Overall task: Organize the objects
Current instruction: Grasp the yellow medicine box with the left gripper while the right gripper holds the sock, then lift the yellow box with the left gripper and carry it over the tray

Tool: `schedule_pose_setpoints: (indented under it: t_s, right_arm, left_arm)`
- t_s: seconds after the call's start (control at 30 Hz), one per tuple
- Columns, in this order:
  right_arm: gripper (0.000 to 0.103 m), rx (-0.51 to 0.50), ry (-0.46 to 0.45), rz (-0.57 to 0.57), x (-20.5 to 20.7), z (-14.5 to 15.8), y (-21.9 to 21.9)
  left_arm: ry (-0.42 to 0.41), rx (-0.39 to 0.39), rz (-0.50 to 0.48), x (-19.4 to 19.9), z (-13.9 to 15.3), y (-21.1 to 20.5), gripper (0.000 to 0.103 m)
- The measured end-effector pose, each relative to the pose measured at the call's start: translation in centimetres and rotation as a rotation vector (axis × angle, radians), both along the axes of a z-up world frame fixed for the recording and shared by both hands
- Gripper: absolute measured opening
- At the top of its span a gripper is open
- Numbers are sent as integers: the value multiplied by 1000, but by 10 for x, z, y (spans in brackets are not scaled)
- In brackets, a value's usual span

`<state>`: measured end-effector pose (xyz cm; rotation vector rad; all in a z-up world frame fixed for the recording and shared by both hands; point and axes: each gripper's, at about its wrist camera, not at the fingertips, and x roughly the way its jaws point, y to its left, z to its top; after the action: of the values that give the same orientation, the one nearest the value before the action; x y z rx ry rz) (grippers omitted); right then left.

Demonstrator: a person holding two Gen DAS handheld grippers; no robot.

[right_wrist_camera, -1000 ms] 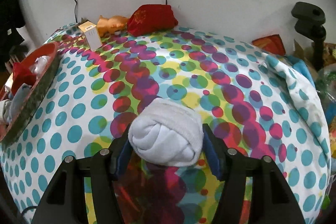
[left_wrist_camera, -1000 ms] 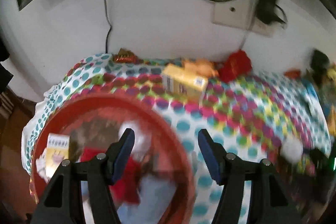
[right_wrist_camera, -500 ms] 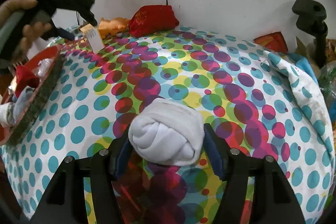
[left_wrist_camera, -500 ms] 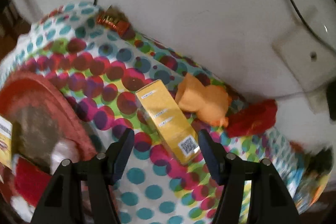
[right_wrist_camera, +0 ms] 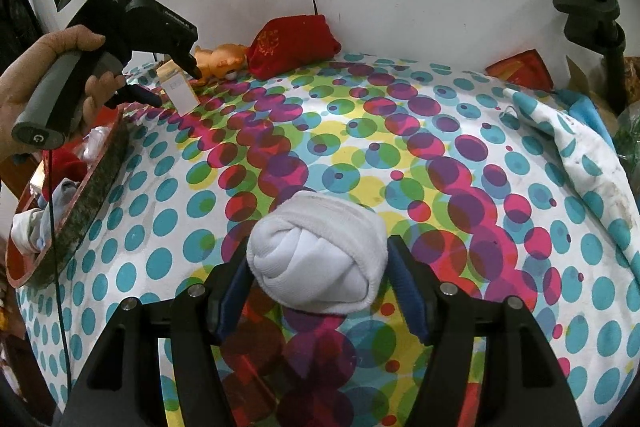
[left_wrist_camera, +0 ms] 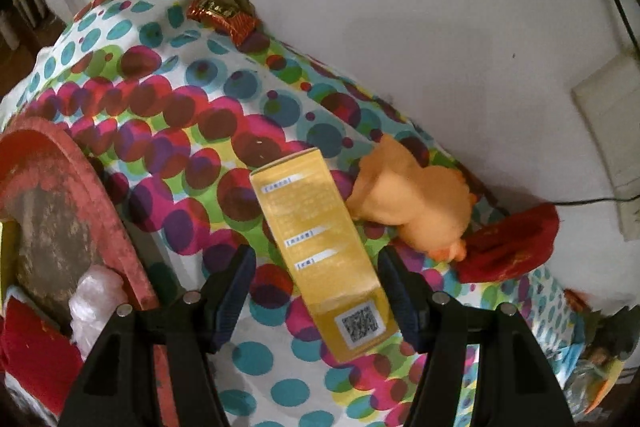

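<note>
A big spotted cloth (right_wrist_camera: 460, 155) is spread under both sets of jaws. A red tray (left_wrist_camera: 116, 227) is seen to the left of the left jaws, with bits of cloth piled in it. In the right view the same tray (right_wrist_camera: 68, 227) is seen far off to the left of the right jaws.

A red pouch (right_wrist_camera: 294, 45) is laid by the wall, far ahead of the right jaws. An orange toy (left_wrist_camera: 420, 203) is laid just ahead and to the right of the left jaws, touching the box.

The left gripper (left_wrist_camera: 316, 307) is held by a hand (right_wrist_camera: 48, 87). Its jaws are spread wide. A yellow box (left_wrist_camera: 320, 251) is stood between them, but it is not pressed by the pads. A gap is seen on the left side.

A white sock ball (right_wrist_camera: 318, 253) is placed between the jaws of the right gripper (right_wrist_camera: 318, 291). It is touched by the blue pads on both sides. Those jaws are being opened.

A red candy (left_wrist_camera: 222, 15) is laid far ahead of the left jaws, at the wall.
</note>
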<state>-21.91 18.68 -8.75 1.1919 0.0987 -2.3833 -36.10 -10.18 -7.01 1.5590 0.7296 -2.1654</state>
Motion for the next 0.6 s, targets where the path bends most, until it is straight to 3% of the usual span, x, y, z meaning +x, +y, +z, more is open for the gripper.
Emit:
schedule_pose_setpoints:
  t_s: [0.1, 0.3, 0.6]
  right_arm:
    - [64, 2, 1, 0, 0, -1, -1]
    - [64, 9, 3, 1, 1, -2, -2]
    - [60, 55, 20, -6, 2, -2, -2]
  left_arm:
    - [-9, -44, -25, -1, -2, 1, 65]
    - [-2, -114, -129, -2, -3, 13, 31]
    - [27, -162, -204, 11, 2, 23, 30]
